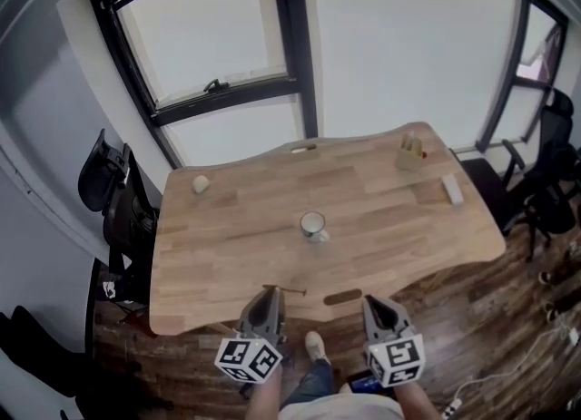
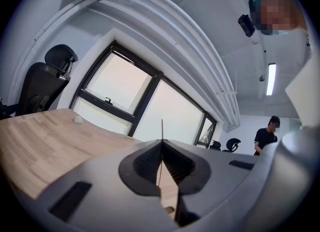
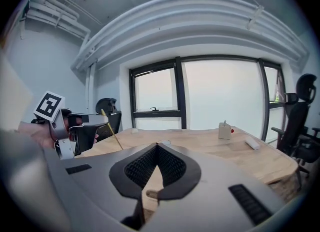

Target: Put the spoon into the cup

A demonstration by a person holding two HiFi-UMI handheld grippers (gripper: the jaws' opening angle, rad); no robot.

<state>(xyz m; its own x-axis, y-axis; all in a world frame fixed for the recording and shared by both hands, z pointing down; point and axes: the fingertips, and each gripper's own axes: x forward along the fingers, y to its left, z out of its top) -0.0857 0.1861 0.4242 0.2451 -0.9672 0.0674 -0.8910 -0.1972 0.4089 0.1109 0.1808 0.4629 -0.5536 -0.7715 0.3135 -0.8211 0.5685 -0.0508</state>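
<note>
A white cup (image 1: 313, 226) stands upright near the middle of the wooden table (image 1: 236, 255). My left gripper (image 1: 269, 303) is over the table's near edge, well short of the cup, and is shut on a thin wooden spoon (image 1: 292, 291). In the left gripper view its handle (image 2: 161, 128) sticks up between the closed jaws of the left gripper (image 2: 161, 143). The right gripper view shows the left gripper (image 3: 82, 132) with the slanting spoon (image 3: 112, 135). My right gripper (image 1: 382, 311) hangs beside it, its jaws shut on nothing; the right gripper (image 3: 157, 146) points along the table.
A small box (image 1: 410, 153), a white block (image 1: 452, 189), a pale lump (image 1: 201, 184) and a pen-like item (image 1: 302, 148) lie near the table's far edges. An oval slot (image 1: 342, 297) is by the near edge. Office chairs (image 1: 109, 187) stand at both ends. A person (image 2: 265, 135) stands far off.
</note>
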